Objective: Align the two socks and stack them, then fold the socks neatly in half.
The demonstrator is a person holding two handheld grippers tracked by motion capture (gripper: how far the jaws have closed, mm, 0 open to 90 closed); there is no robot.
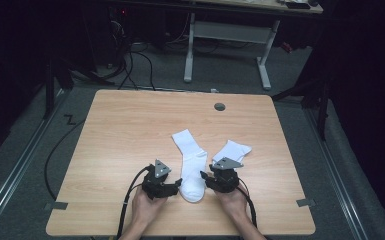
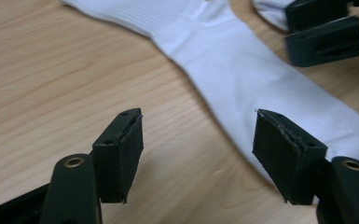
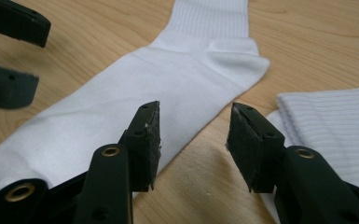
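A white sock (image 1: pixel 190 165) lies flat on the wooden table (image 1: pixel 130 130), cuff away from me and toe toward the front edge. A second white sock (image 1: pixel 232 150) lies just right of it, partly under my right gripper. My left gripper (image 1: pixel 178 186) stands open at the toe's left edge; in the left gripper view its jaws (image 2: pixel 200 154) hover wide apart over bare wood, with the sock (image 2: pixel 242 79) running past the right pad. My right gripper (image 3: pixel 193 144) is open too, low over the first sock's (image 3: pixel 144 93) right edge, with the ribbed second sock (image 3: pixel 331 126) beside it.
A round grey grommet (image 1: pixel 220 106) sits near the table's far edge. Beyond the table stands a white-legged desk (image 1: pixel 227 45), and cables trail over the grey floor (image 1: pixel 60 150). Bare wood stretches left of and behind the socks.
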